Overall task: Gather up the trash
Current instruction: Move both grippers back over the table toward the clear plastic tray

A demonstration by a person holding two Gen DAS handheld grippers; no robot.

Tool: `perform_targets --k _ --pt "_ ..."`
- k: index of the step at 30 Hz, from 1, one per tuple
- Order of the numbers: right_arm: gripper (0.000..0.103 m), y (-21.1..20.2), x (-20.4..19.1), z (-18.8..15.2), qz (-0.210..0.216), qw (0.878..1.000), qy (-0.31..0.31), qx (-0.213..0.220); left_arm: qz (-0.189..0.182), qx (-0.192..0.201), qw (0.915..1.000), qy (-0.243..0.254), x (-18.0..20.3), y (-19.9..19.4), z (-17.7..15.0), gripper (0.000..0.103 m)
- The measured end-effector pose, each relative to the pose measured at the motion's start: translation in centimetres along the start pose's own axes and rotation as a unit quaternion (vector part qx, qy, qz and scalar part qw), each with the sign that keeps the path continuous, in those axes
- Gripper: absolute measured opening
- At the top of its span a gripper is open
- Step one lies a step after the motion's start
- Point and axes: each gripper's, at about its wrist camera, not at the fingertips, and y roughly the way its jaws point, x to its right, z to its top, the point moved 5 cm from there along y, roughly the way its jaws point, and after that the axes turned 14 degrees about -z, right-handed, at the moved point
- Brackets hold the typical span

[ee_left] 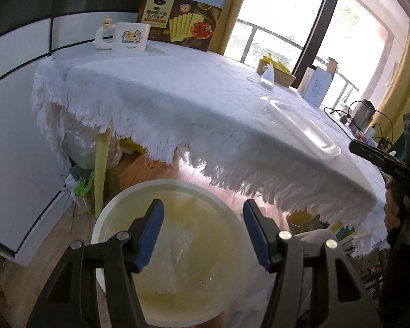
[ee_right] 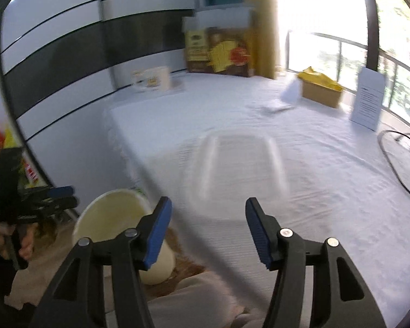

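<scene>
A cream round bin stands on the floor by the table's edge, with white sheets lying inside it. My left gripper hangs open over the bin's mouth, nothing between its blue pads. My right gripper is open and empty above the table's near edge. In front of it a clear plastic tray lies on the white tablecloth. A small white crumpled piece rests further back. In the right wrist view the bin and left gripper are at lower left.
At the back stand a cracker box, a white mug, a cardboard box with yellow contents and a white printed card. A black cable lies at the right. Bags and boxes sit under the fringed table.
</scene>
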Motion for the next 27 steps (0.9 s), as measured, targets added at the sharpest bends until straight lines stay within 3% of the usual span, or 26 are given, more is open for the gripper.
perform_targets --k 8,14,19,21,22,27 --pt "0.054 4.7 5.2 1.3 -0.054 0.997 0.048 -0.032 -0.014 0.008 0.9998 0.006 0.4 0.7 1.1 0.060" --pt "0.054 7.7 5.7 2.0 -0.022 0.994 0.079 -0.065 -0.025 0.012 0.9995 0.012 0.7 1.1 2.2 0.061" --pt "0.054 8.4 4.1 2.7 -0.014 0.996 0.052 -0.070 -0.034 0.016 0.9992 0.014 1.0 1.6 2.9 0.061" --pt "0.049 8.1 2.8 2.3 -0.026 0.997 0.019 -0.067 -0.037 0.017 0.9991 0.014 1.1 1.8 3.0 0.061" --pt "0.040 8.1 2.3 2.3 -0.037 0.997 0.003 -0.065 -0.038 0.016 0.9990 0.015 1.1 2.0 3.1 0.061" --pt "0.027 7.8 1.6 2.3 -0.055 0.997 -0.031 -0.052 -0.044 0.016 0.9988 0.017 1.7 2.5 3.5 0.061"
